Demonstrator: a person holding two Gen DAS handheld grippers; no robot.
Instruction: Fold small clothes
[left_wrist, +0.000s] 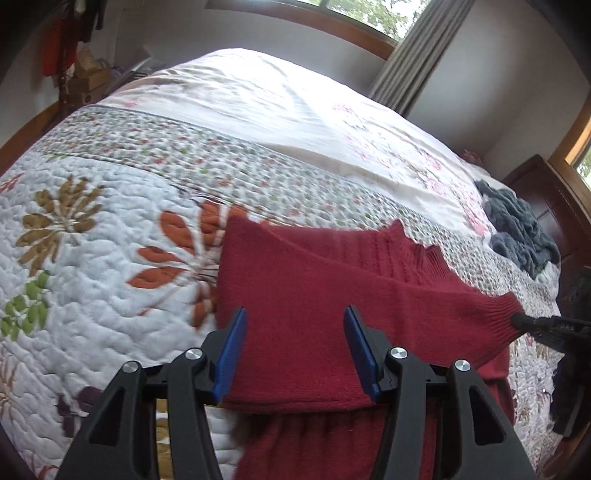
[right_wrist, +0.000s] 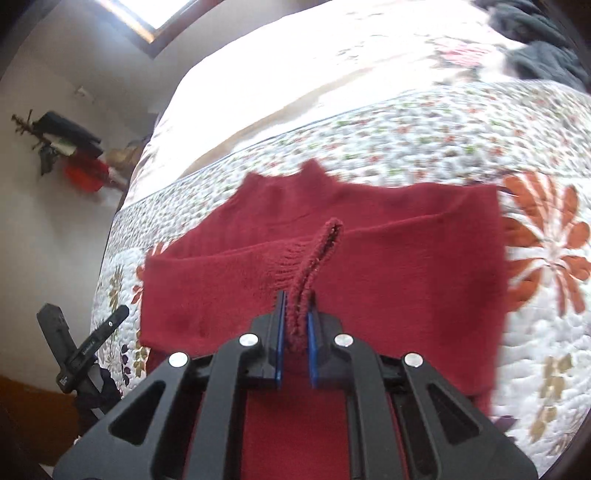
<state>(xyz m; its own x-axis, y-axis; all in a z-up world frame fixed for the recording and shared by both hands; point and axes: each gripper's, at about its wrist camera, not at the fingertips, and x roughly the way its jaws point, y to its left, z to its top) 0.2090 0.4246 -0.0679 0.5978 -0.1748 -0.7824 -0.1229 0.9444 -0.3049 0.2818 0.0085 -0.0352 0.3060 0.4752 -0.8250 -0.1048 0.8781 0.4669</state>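
Note:
A red knitted sweater (left_wrist: 314, 280) lies flat on the floral quilt (left_wrist: 92, 229), collar pointing away. My left gripper (left_wrist: 295, 325) hovers open over its near part, blue pads (left_wrist: 232, 343) apart with nothing between them. In the right wrist view my right gripper (right_wrist: 296, 310) is shut on the ribbed cuff (right_wrist: 317, 251) of one sleeve, which is drawn across the sweater body (right_wrist: 406, 266). The left wrist view shows that right gripper (left_wrist: 521, 321) pinching the cuff (left_wrist: 498, 310) at the right. The left gripper (right_wrist: 85, 312) appears open at the left edge of the right wrist view.
A grey fluffy garment (left_wrist: 517, 229) is bunched on the bed's far right, also in the right wrist view (right_wrist: 535, 44). A white flowered sheet (left_wrist: 277, 99) covers the far half. A dark wooden cabinet (left_wrist: 546, 195) stands beside the bed, with curtain (left_wrist: 413, 55) and window behind.

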